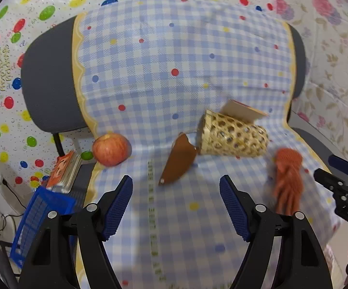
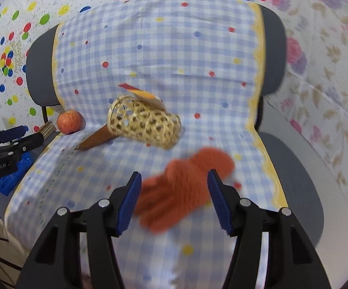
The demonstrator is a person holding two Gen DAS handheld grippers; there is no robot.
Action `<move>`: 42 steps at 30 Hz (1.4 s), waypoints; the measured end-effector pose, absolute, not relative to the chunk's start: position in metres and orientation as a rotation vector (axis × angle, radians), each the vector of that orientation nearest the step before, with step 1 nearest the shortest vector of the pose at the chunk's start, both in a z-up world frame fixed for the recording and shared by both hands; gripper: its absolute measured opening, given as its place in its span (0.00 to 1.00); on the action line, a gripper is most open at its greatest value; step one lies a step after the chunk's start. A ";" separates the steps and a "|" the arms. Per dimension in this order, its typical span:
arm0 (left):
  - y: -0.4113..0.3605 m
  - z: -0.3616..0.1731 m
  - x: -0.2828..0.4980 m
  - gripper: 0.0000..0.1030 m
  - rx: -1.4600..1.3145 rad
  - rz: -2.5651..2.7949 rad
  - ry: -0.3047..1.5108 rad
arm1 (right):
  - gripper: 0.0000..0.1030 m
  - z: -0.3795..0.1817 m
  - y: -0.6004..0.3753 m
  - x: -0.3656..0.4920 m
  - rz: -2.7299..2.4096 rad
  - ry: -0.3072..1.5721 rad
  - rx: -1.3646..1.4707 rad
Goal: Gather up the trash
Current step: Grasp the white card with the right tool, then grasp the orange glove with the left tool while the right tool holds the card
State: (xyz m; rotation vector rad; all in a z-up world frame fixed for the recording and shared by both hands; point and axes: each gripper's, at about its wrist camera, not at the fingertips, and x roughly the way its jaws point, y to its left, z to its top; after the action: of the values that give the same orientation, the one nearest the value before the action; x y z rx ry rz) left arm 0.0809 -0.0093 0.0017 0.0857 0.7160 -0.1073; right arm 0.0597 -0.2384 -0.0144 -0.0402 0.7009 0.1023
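A woven bamboo basket (image 1: 234, 136) (image 2: 145, 124) lies on its side on a chair covered with a blue checked cloth (image 1: 174, 72). A brown paper scrap (image 1: 177, 161) (image 2: 95, 139) lies at its mouth and a card (image 1: 243, 110) (image 2: 141, 94) leans on top. An orange glove (image 1: 288, 180) (image 2: 186, 187) lies to the right, an apple (image 1: 110, 149) (image 2: 69, 121) to the left. My left gripper (image 1: 176, 202) is open and empty, just short of the brown scrap. My right gripper (image 2: 174, 197) is open, with the glove between and beyond its fingers.
A blue plastic crate (image 1: 41, 219) and an orange box (image 1: 64, 172) sit left of the chair. The right gripper also shows at the right edge of the left wrist view (image 1: 342, 192). Patterned sheets cover the walls behind.
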 end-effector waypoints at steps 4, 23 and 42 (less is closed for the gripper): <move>-0.011 0.000 0.106 0.73 0.081 -0.107 0.711 | 0.55 -0.011 -0.226 0.101 0.118 0.693 -0.082; -0.015 0.001 0.109 0.73 0.131 -0.105 0.707 | 0.03 0.028 -0.203 0.149 0.091 0.505 -0.244; -0.153 -0.047 0.083 0.76 0.221 -0.424 0.768 | 0.03 0.008 -0.330 -0.016 -0.106 0.508 0.036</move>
State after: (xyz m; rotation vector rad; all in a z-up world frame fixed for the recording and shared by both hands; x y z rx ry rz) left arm 0.0833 -0.1527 -0.0470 0.2209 0.7683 -0.4238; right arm -0.0161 -0.3302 0.0083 0.0365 0.5082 -0.1057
